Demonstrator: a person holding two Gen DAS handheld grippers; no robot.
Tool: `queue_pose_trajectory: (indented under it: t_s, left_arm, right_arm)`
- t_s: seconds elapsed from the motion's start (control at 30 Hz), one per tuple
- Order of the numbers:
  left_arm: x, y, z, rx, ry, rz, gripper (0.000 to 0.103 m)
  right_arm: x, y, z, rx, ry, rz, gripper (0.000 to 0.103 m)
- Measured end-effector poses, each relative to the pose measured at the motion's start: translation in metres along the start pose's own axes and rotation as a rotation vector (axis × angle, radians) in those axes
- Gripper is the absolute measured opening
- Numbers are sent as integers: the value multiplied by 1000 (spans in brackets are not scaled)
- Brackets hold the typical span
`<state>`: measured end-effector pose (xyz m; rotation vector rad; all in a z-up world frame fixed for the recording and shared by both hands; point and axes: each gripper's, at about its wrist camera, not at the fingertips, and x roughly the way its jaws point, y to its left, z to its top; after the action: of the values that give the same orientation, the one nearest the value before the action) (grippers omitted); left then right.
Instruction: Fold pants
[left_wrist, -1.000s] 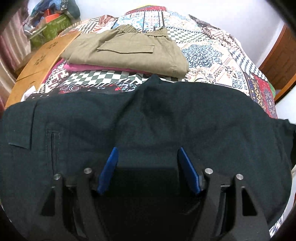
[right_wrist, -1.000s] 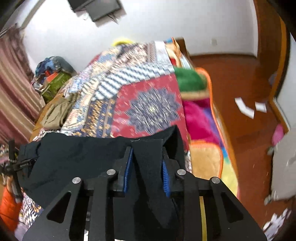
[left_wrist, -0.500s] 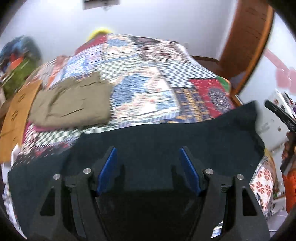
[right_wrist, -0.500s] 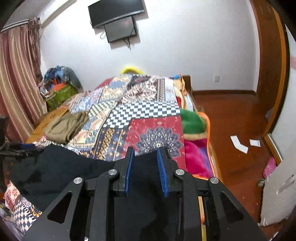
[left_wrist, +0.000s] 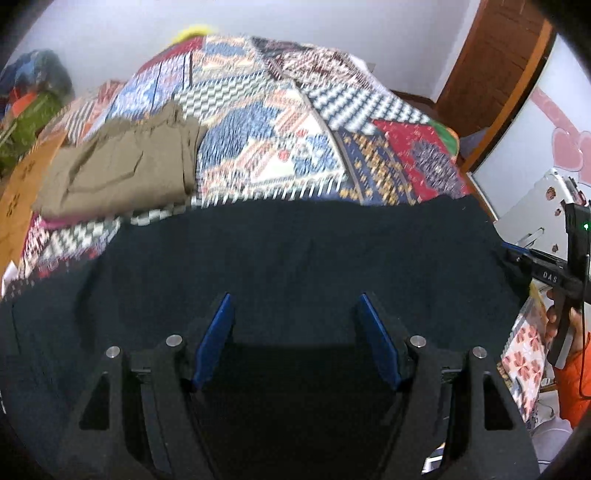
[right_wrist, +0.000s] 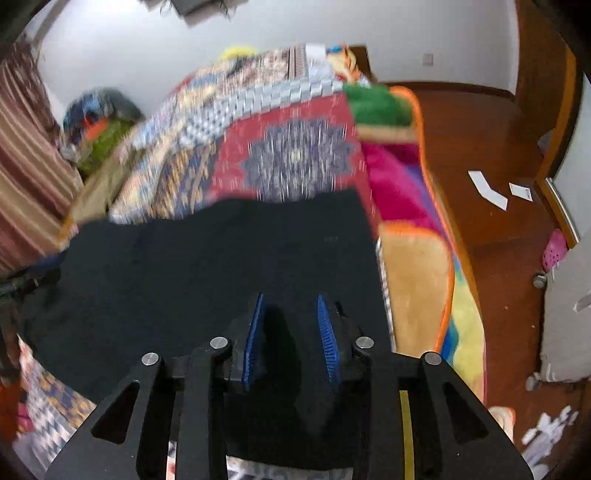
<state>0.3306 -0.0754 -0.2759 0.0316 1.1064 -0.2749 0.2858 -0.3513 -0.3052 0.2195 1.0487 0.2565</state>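
- While both views are smeared with motion, the dark pants (left_wrist: 295, 258) are plainly spread as one wide panel across the near edge of the bed, reaching from the left gripper (left_wrist: 295, 325) over to the right gripper (right_wrist: 290, 325).
- A second ago the left view looked down on the pocket and a flap of the pants with the folded khaki pants (left_wrist: 122, 173) straight ahead; now that camera is swung right, the khaki pile sits far left, and the other tool shows at the right edge.
- In the right view, the camera tipped up toward the wall half a second ago and now points down at the cloth again, so the fabric seems to be travelling, likely a shake-out or the laying-down of a fold.
- My guess is that the fold is only partly done: the cloth looks flat but not yet squared.
- The left jaws stand wide, with dark cloth lying between them; whether any fabric is actually gripped I cannot tell.
- The right jaws stand narrow, and a ridge of pants fabric rises between the blue pads (right_wrist: 253, 343), so it looks pinched there.
- The surface is a bed under a patchwork quilt (left_wrist: 280, 140), with a bright fleece blanket (right_wrist: 417, 258) hanging off its right side.
- Beyond, a wooden floor (right_wrist: 480, 147) carries scraps of paper (right_wrist: 487, 190), and a striped curtain (right_wrist: 26, 177) hangs at the far left.
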Motion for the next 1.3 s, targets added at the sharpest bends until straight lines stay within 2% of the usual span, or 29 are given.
queue_pose_trajectory:
  t_s: [0.13,0.3,0.43,0.6,0.8,0.97,1.1,1.3]
  left_arm:
    - [12,4,-13,-19,21,2,70]
    - [-9,6,-15,-47,-1,1,70]
    - [-42,8,-26,-37,-49,25,71]
    - [-78,27,-53,-71,-82,64,74]
    - [-96,53,-95,-96,-58,105,74]
    - [-88,62,-115,-94,-16,108,74]
    - [-80,66,-122,-87,0,91,74]
    - [-78,60,-127,-47,-20,97,74]
  right_arm:
    - [-5,2,-6,-16,17,-26,27]
    - [-30,14,-11,-42,19,-61,30]
    - [-52,33,-21,-74,-15,-22,41]
    - [-70,82,-31,-156,-38,65,42]
    - [-65,152,-36,-313,-40,144,47]
    - [-46,194,-44,-431,-13,147,47]
    - [-29,209,-54,-472,28,124,47]
    - [-24,206,-54,-466,30,95,47]
